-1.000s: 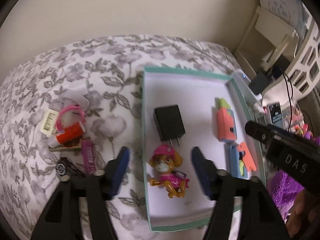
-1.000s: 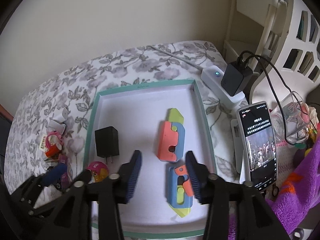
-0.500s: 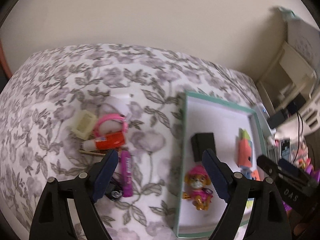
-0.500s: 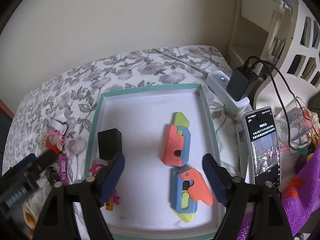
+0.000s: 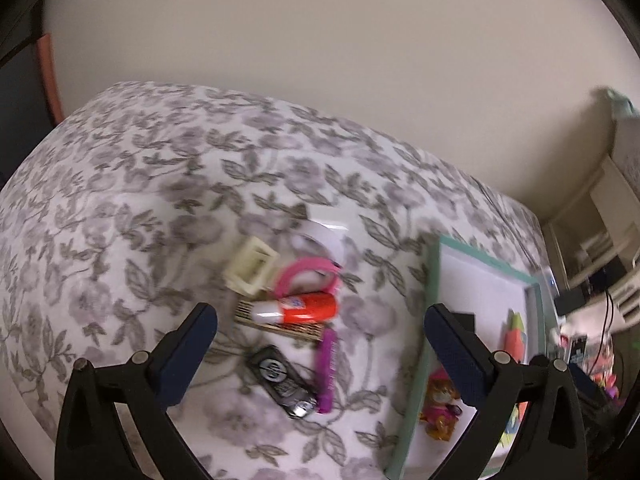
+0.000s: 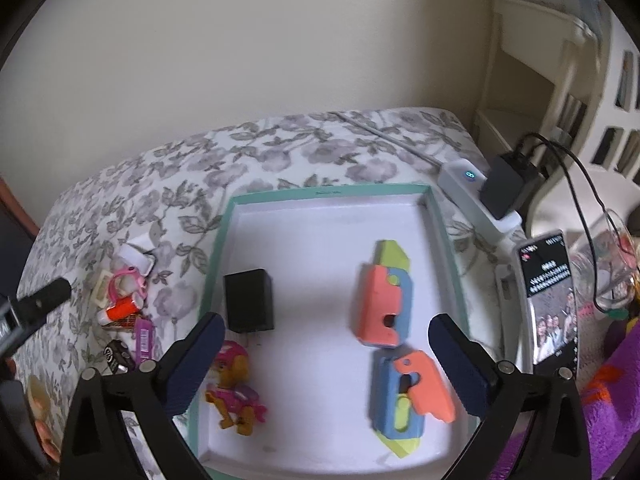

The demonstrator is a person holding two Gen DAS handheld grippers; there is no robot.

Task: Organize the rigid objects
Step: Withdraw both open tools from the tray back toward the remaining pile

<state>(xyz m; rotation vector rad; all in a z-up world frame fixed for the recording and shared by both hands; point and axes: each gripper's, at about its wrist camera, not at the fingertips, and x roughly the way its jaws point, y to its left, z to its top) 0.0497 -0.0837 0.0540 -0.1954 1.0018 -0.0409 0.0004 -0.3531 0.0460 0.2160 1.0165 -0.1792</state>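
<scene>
in the tray point(image 6: 440, 216): a charger block point(image 6: 249, 300) at left, a toy dog point(image 6: 234, 388) before it, two toy guns point(image 6: 382, 304) at right, one behind the other; left of the tray, on the bedspread point(image 5: 120, 208), a loose cluster point(image 5: 288, 312) of small items, perhaps touching

Floral-covered bed point(image 5: 160, 184): teal-rimmed tray point(image 6: 224, 240), orange tube point(image 5: 304, 307), purple stick point(image 5: 326, 368), black fob point(image 5: 280, 376), phone point(image 6: 550, 300).
</scene>
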